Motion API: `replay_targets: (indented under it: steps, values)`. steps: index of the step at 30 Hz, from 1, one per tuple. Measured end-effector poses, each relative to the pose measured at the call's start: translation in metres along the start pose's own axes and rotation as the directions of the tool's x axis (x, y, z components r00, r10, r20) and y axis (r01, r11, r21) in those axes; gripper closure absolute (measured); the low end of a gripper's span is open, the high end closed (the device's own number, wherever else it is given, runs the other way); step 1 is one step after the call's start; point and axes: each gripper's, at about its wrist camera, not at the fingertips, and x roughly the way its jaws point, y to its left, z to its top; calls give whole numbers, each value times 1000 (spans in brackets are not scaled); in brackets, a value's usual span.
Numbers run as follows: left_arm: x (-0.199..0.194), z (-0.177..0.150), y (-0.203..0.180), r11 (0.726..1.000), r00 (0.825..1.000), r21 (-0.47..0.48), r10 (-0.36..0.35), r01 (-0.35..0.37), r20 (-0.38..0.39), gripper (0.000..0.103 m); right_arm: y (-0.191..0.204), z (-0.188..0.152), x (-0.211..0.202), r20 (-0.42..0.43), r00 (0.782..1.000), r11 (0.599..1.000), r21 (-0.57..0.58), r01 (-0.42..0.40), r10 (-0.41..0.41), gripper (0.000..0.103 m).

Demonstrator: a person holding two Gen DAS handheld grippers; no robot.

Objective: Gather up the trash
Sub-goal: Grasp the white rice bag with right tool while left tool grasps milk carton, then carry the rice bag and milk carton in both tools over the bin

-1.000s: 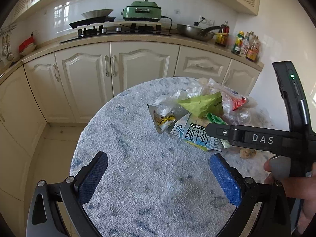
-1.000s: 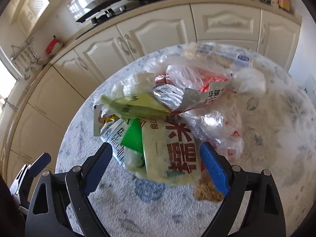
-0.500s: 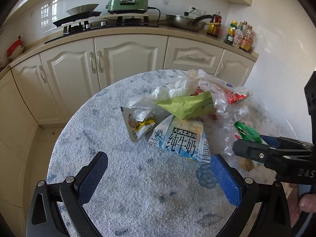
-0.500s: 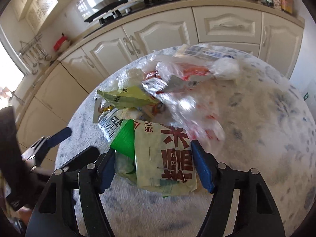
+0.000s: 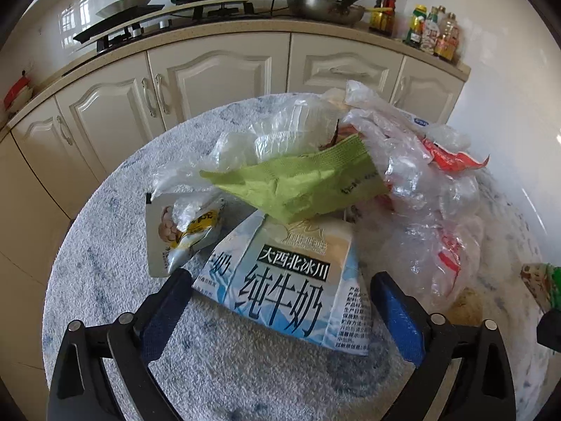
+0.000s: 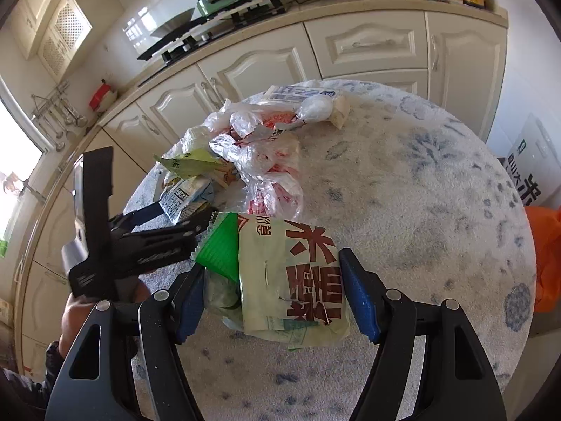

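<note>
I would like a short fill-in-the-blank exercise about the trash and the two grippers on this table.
The right gripper is closed on a pale bag with big ____ characters.
The milk carton sits between the open ____ gripper's fingers.
A crumpled ____ wrapper lies above the carton.

Missing words: red; left; green

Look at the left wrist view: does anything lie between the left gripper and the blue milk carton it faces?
Nothing visible does. The left gripper has just been closing, its jaws either side of the milk carton. A green wrapper overlaps only the carton's far end.
</note>
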Motion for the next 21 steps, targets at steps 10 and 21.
replay_targets:
  steps: [10, 21]
  values:
    - [0, 3, 24, 990, 992, -76, -122, 123, 8, 26, -16, -8, -20, 26, 1000, 999, 31, -12, 12, 32]
    - [-38, -24, 22, 995, 996, -57, -81, 83, 36, 26, -32, -26, -42, 57, 998, 998, 66, -20, 16, 32]
